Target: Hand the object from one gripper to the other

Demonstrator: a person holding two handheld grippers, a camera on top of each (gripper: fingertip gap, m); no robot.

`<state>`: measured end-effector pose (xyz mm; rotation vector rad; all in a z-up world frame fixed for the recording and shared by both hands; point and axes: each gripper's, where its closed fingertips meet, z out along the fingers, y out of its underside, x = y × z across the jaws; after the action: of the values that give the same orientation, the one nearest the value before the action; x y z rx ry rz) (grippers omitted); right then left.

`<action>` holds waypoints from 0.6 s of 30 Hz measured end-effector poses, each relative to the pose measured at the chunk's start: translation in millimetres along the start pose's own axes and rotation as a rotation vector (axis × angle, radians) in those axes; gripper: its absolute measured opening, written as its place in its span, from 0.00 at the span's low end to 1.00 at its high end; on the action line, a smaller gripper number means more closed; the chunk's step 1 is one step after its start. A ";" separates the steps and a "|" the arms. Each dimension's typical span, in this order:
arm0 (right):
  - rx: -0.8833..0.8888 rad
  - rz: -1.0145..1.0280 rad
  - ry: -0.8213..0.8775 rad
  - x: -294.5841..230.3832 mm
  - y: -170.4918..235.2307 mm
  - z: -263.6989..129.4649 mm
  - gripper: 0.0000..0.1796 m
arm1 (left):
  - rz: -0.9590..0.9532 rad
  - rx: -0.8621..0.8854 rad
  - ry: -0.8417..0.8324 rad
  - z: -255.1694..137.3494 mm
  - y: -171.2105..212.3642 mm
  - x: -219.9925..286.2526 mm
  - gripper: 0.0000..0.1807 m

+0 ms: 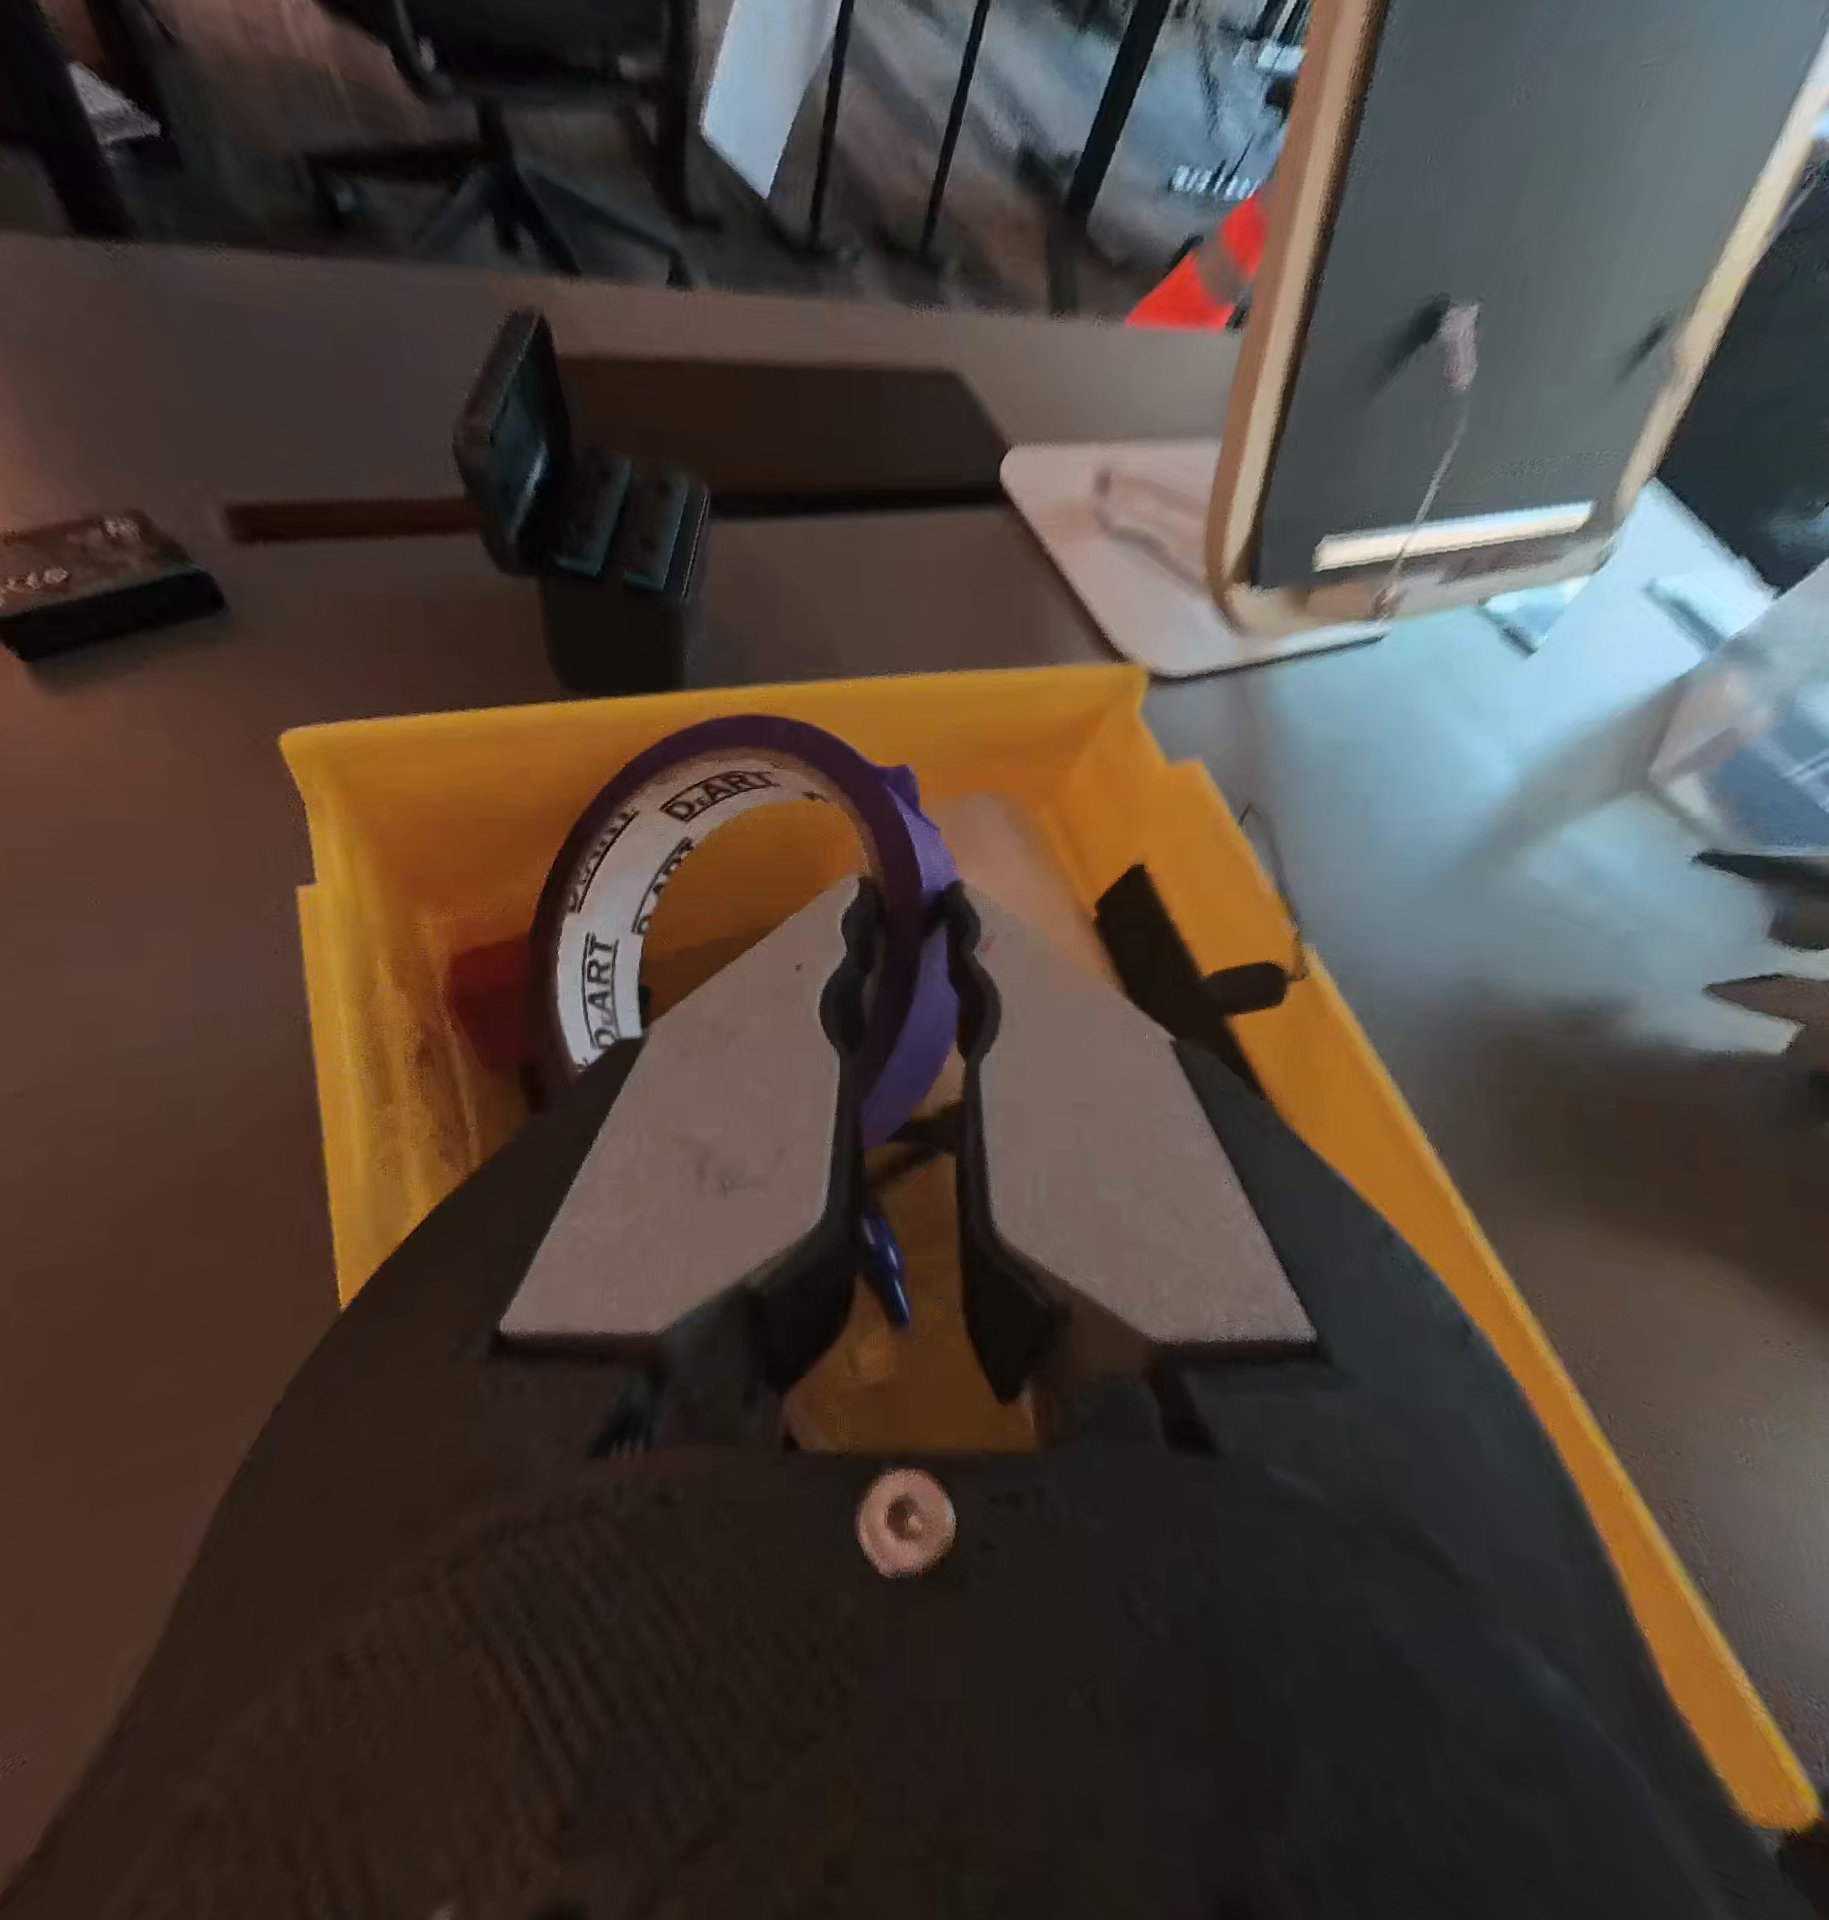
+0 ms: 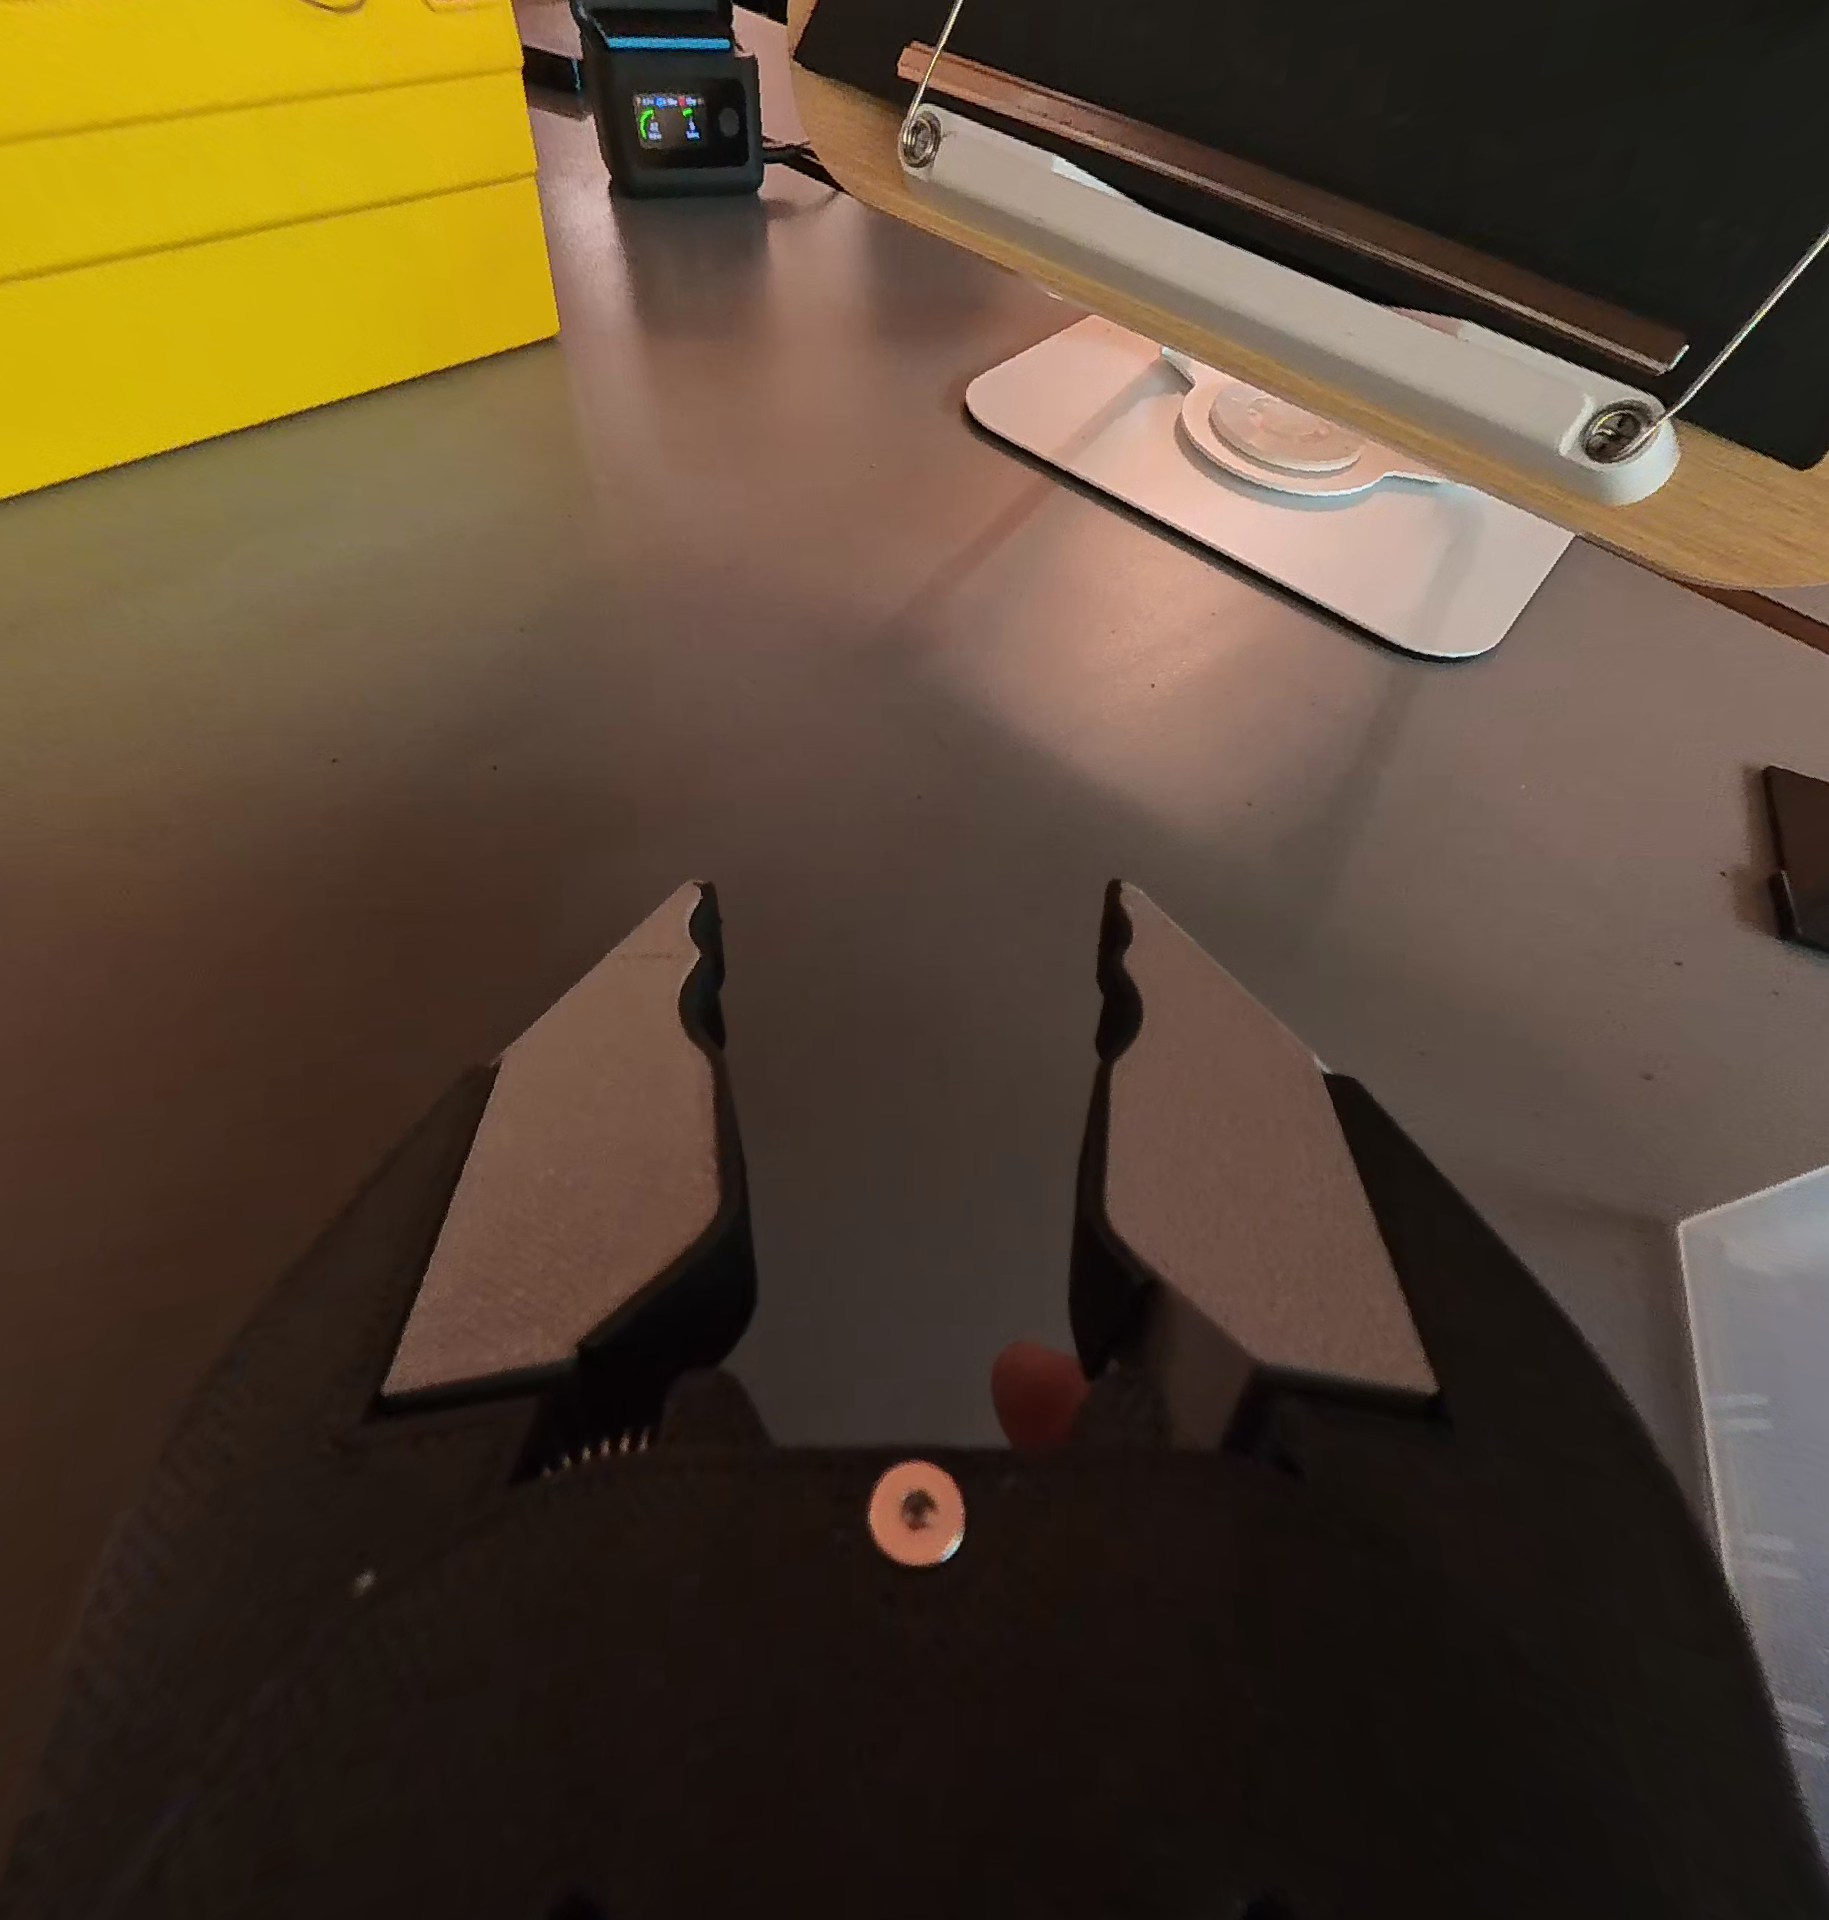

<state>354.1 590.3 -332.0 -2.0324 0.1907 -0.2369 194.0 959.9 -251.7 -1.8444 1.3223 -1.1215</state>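
A roll of purple tape (image 1: 894,821) with a white printed core stands on edge over a yellow bin (image 1: 1097,727). My left gripper (image 1: 910,904) is shut on the roll's right side, one finger inside the ring and one outside. Small items lie in the bin under the roll: something red (image 1: 489,987), a black part (image 1: 1159,956) and a blue piece (image 1: 884,1262). My right gripper (image 2: 910,904) is open and empty, low over the bare grey table (image 2: 785,675). The bin's outer wall (image 2: 214,260) shows at its far left.
A wood-framed dark board on a white stand (image 1: 1149,561) stands right of the bin; it also shows in the right wrist view (image 2: 1305,488). A black charger case (image 1: 598,520) with a small screen (image 2: 671,120) sits behind the bin. A black box (image 1: 89,592) lies far left. A translucent container (image 2: 1783,1455) is at right. About 40 cm separates my left fingertips from my right. Between my left fingertips and the black charger case (image 1: 598,520) there is roughly 20 cm.
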 end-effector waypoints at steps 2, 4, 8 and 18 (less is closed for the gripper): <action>0.001 0.001 0.000 0.0 0.0 -0.2 0.39 | -0.001 0.044 -0.015 -6.5 -9.7 -0.3 0.05; 0.003 0.002 -0.001 0.1 -0.2 -0.4 0.38 | 0.025 0.078 -0.032 -12.7 -17.3 1.8 0.04; -0.005 -0.002 -0.001 -0.4 1.0 -0.2 0.37 | 0.125 0.149 0.056 -24.6 -33.2 39.8 0.05; 0.131 0.050 -0.242 -34.8 -24.0 -15.2 0.38 | 0.552 0.258 0.469 -37.9 -12.4 262.3 0.04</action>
<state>317.4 596.3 -306.8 -1.9044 0.0723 0.0286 204.2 715.8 -148.3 -0.9657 1.7083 -1.3685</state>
